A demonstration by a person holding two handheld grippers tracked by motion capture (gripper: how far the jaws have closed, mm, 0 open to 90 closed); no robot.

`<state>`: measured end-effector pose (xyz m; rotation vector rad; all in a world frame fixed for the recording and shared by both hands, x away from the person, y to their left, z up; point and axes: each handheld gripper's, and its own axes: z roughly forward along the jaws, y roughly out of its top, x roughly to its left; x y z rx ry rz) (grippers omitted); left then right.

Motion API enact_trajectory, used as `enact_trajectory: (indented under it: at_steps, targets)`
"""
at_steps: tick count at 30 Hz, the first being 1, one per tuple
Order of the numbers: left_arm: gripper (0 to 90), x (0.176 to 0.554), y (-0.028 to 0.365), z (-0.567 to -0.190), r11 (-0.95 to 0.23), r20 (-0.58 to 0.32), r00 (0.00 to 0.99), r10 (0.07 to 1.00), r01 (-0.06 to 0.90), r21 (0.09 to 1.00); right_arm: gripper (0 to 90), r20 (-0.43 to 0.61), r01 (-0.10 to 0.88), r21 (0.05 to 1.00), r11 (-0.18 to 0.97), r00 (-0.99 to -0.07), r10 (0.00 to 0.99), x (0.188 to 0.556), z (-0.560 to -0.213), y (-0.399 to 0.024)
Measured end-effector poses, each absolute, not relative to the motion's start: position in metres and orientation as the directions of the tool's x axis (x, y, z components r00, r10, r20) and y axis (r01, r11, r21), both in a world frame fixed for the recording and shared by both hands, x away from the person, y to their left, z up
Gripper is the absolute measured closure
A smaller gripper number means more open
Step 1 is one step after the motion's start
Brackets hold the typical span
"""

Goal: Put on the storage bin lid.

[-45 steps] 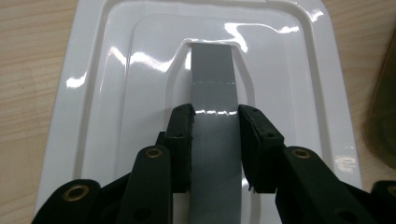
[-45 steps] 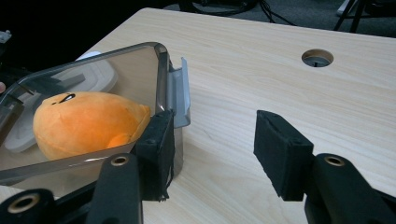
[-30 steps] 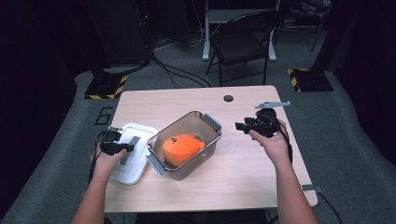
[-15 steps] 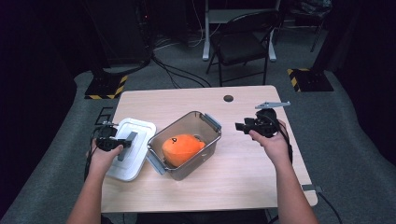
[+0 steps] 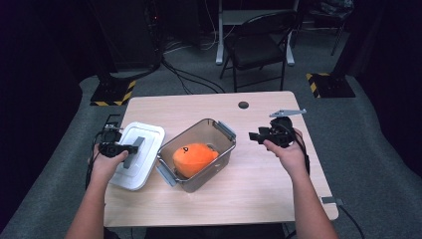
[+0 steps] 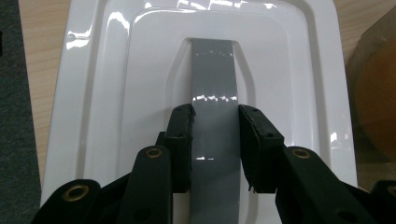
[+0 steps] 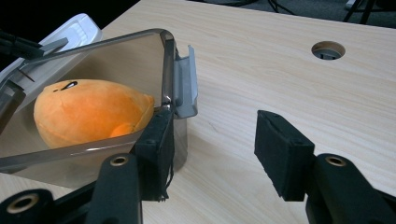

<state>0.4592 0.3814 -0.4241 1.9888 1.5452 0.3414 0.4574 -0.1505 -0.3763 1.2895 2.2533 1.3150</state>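
Note:
A white lid [image 5: 147, 135] with a grey handle strip [image 6: 212, 65] hangs slightly tilted over the table's left side. My left gripper [image 5: 132, 148] is shut on that handle, and in the left gripper view my left gripper [image 6: 215, 116] has both pads pressed on the strip's sides. A clear container [image 5: 226, 149] with grey latches stands mid-table with an orange plush toy [image 5: 194, 155] inside. The plush toy [image 7: 88, 112] also lies behind the container wall [image 7: 93, 158] in the right gripper view. My right gripper [image 5: 254, 135] hovers open to the right of the container, with nothing between its fingers; its jaws [image 7: 212, 149] frame bare wood.
The wooden table [image 5: 259, 189] has a round cable hole [image 5: 243, 105] near its far edge. A dark chair [image 5: 259, 50] and floor cables lie beyond it. The container's right latch [image 7: 184, 84] stands flipped out.
My left gripper has lifted the white lid up off the table by its handle. The right gripper has not moved.

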Motion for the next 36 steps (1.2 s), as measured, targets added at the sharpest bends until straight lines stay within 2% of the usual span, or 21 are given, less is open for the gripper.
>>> enact_trajectory:
  at_steps: [14, 36]
  targets:
    - [66.4, 0.462, 0.379, -0.404, -0.168, -0.156, 0.311, 0.937, 0.796, 0.581, 47.1, 0.219, 0.578, 0.788, 0.211, -0.584, 0.782, 0.457, -0.377, -0.151]
    - [66.4, 0.46, 0.377, -0.354, -0.199, -0.119, 0.34, 0.933, 0.763, 0.615, 47.1, 0.221, 0.582, 0.786, 0.211, -0.583, 0.781, 0.457, -0.377, -0.153]
